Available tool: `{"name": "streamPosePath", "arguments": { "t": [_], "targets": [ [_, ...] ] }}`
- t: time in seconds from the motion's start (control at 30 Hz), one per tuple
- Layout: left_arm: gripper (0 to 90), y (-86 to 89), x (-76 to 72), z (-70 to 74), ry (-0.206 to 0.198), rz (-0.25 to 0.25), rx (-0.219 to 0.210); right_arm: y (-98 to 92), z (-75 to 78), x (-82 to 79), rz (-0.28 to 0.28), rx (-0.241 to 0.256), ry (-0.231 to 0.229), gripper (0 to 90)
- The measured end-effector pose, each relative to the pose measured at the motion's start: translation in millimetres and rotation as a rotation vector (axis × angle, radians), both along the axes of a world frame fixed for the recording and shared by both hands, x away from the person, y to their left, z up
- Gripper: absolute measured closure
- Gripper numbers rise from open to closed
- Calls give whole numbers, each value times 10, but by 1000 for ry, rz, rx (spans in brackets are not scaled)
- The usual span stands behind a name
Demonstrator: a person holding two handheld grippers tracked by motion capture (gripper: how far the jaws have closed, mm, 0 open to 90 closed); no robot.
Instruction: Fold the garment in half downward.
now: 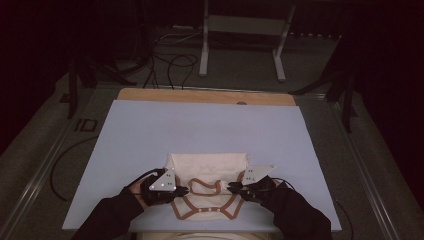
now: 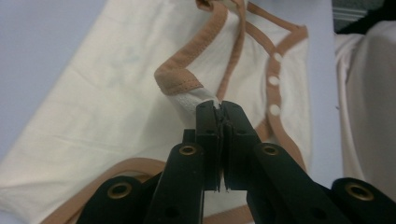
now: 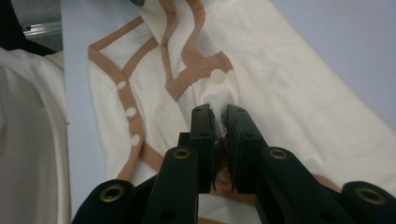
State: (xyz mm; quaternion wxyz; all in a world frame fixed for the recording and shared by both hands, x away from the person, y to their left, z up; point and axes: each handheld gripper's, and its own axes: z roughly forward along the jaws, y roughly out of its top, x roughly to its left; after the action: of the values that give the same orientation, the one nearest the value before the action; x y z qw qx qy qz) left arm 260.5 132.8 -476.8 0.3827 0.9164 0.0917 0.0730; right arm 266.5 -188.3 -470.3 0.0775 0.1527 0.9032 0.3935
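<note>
High view: the garment (image 1: 207,172), soft cream cotton with tan binding and white snaps, lies flat on the table (image 1: 150,130) at its near edge. My left gripper (image 2: 219,109) and right gripper (image 3: 219,114) each pinch a fold of its trimmed edge, jaws clamped tight. I judge a fold is beginning; next both should lift together, evenly.

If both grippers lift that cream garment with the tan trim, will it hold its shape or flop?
Likely floppy: the cream garment already folds and creases where the left gripper and right gripper pinch its tan trim. It looks thin, so probably light. Its unheld middle would probably sag between them.
</note>
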Motion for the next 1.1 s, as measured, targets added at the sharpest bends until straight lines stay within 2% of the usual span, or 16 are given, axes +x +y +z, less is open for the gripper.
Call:
{"name": "streamPosePath", "arguments": {
  "t": [0.13,0.4,0.47,0.5,0.53,0.7,0.73,0.77,0.8,0.83,0.93,0.97,1.1],
  "targets": [
    [865,16,-24,-56,18,-5,-2,-10,-25,-33,6,0,-7,822],
    [865,48,-87,-148,50,-38,2,-43,-86,-108,9,-5,28,818],
    [861,62,-94,-192,74,-51,9,-45,-148,-135,29,-15,27,814],
    [859,63,-103,-207,81,-56,12,-44,-164,-156,22,-20,46,812],
    [858,63,-103,-207,81,-56,12,-46,-190,-160,30,-26,37,811],
    [834,70,-130,-254,112,-72,15,-65,-248,-175,26,-29,58,789],
    [818,69,-137,-258,115,-72,13,-68,-252,-180,23,-27,77,762],
    [754,69,-139,-262,120,-74,15,-80,-273,-174,36,-30,67,714],
    [754,70,-146,-266,117,-76,18,-80,-273,-174,36,-30,67,714],
    [637,68,-156,-271,109,-69,17,-83,-281,-173,23,-21,84,636],
    [588,73,-171,-268,102,-53,12,-79,-282,-174,14,-18,97,585],
    [519,77,-182,-243,94,-44,5,-78,-274,-172,25,-9,99,533],
    [478,86,-180,-194,84,-19,-13,-64,-257,-177,24,-4,108,520]
  ]
}}
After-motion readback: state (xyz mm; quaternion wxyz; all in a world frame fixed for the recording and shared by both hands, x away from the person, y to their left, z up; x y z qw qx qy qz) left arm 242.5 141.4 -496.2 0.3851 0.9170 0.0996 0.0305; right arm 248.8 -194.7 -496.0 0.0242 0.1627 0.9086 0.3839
